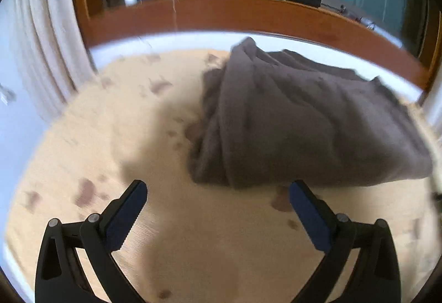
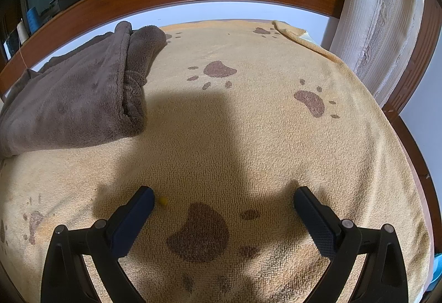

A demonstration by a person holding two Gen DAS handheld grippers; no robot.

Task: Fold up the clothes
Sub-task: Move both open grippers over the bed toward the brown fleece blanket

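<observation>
Both wide, empty: left gripper (image 1: 218,188) faced blurred brown garment (image 1: 298,120); only right gripper (image 2: 223,192) view showed yellow speck (image 2: 163,200) on paw-print towel (image 2: 248,137)

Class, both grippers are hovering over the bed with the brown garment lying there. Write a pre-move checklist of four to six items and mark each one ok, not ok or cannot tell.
1. Left gripper open and empty: ok.
2. Right gripper open and empty: ok.
3. Brown garment lying free on the paw-print towel, nothing on top of it: ok.
4. Garment spread flat for folding: not ok, it is bunched and doubled over.
5. Towel clear of stray bits: not ok, a small yellow speck lies by the right gripper's finger.
6. Sharp view from the left wrist: not ok, the picture is blurred.
</observation>
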